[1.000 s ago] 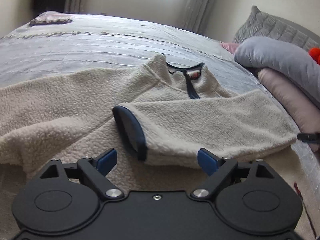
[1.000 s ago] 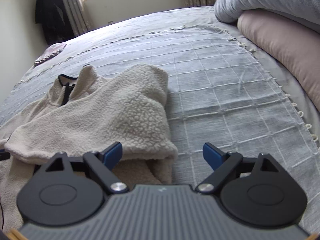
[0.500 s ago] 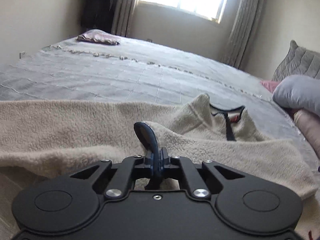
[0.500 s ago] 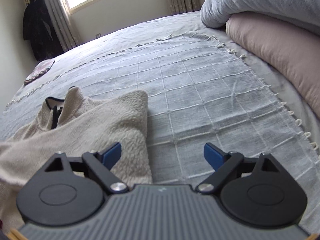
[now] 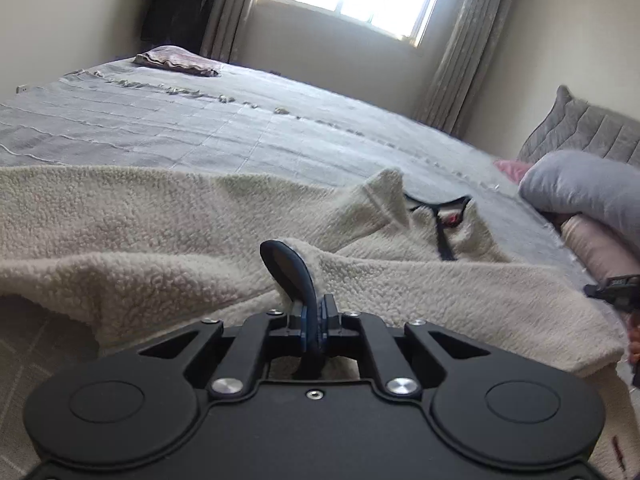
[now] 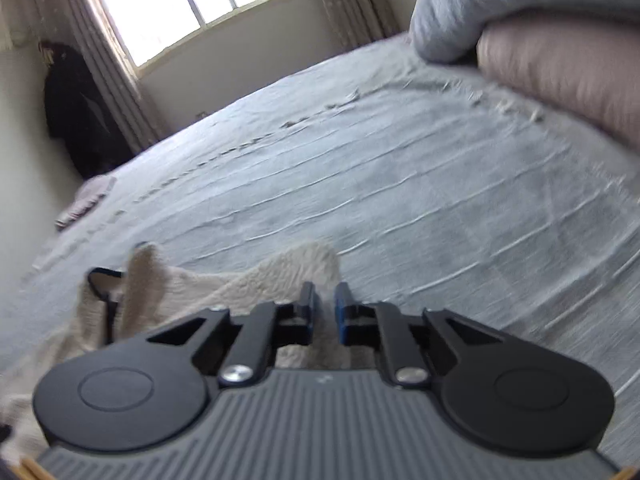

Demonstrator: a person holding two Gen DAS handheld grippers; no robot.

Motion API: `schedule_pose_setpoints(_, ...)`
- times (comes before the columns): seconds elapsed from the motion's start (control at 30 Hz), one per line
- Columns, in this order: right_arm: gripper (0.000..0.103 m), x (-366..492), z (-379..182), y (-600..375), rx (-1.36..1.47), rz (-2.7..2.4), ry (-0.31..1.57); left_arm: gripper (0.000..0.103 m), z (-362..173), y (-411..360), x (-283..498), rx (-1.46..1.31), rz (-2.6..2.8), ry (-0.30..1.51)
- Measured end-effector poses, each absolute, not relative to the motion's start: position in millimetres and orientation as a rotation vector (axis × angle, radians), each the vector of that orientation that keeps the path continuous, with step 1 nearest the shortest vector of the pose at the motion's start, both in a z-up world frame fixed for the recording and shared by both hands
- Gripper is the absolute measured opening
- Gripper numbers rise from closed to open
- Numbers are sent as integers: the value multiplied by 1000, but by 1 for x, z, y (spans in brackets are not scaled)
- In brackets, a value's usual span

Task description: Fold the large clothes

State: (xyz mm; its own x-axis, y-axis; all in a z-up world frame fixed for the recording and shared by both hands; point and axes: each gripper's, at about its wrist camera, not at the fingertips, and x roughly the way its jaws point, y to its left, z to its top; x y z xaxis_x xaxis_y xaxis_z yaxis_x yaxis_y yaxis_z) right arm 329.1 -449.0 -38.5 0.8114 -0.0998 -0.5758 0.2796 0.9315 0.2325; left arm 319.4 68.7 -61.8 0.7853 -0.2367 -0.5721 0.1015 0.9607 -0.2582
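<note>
A cream fleece pullover (image 5: 160, 232) with navy trim lies spread on the grey bed, its collar and zip (image 5: 440, 220) toward the pillows. One sleeve is folded across the body. My left gripper (image 5: 314, 320) is shut on that sleeve's navy cuff (image 5: 286, 264). In the right wrist view my right gripper (image 6: 325, 308) is shut on the fleece's folded shoulder edge (image 6: 304, 260); the collar (image 6: 140, 272) shows at the left. The right gripper's tip also shows in the left wrist view (image 5: 614, 286).
The grey bedspread (image 5: 240, 128) stretches to the window wall. Grey and pink pillows (image 5: 588, 188) are stacked at the right, also in the right wrist view (image 6: 540, 52). A folded pink cloth (image 5: 176, 60) lies at the far corner. A dark garment (image 6: 76, 112) hangs by the curtain.
Both grippers moved down to the fleece and closed. The left shut on the navy cuff half a second ago; the right was open then and is now shut on the fleece's edge.
</note>
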Motion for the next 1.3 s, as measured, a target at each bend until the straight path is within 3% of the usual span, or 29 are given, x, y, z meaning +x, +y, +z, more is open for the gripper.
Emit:
schedule_pose_setpoints(0.1,3,327,-44,-454,244,-269,678,23,-64,70,316,-162,-159,650)
schedule_pose_setpoints(0.17,3,310,-38,-448,234,-231,638,42,-52,78,307,-180,-105,586)
schedule_pose_setpoints(0.2,3,302,-34,-441,205,-205,627,45,-44,80,303,-186,-110,547)
schedule_pose_setpoints(0.3,3,284,-22,-419,175,-112,617,46,-29,75,297,-175,-179,507)
schedule_pose_setpoints(0.43,6,271,-15,-394,184,-22,626,45,-40,49,301,-126,-304,609)
schedule_pose_setpoints(0.5,34,269,-24,-387,180,-15,667,45,-62,39,310,-105,-323,741)
schedule_pose_setpoints(0.53,54,269,-30,-386,176,-27,681,45,-74,39,312,-101,-323,767)
schedule_pose_setpoints(0.63,48,274,-63,-383,123,-89,775,47,-76,41,310,-105,-332,745)
schedule_pose_setpoints(0.73,49,268,-57,-373,133,-137,756,47,-60,48,304,-143,-315,793)
schedule_pose_setpoints(0.8,55,258,-45,-365,144,-137,748,57,-48,58,293,-157,-310,797)
schedule_pose_setpoints(0.87,71,244,-36,-357,138,-118,742,83,-41,71,282,-172,-269,804)
schedule_pose_setpoints(0.9,75,234,-32,-352,130,-117,737,88,-38,80,275,-182,-237,807)
schedule_pose_setpoints(0.97,86,221,-27,-344,128,-118,755,89,-35,101,265,-197,-199,806)
schedule_pose_setpoints(1.07,91,205,-27,-333,138,-91,789,97,-35,141,253,-215,-89,821)
schedule_pose_setpoints(1.3,96,192,-36,-312,53,-56,847,100,-46,227,249,-283,147,834)
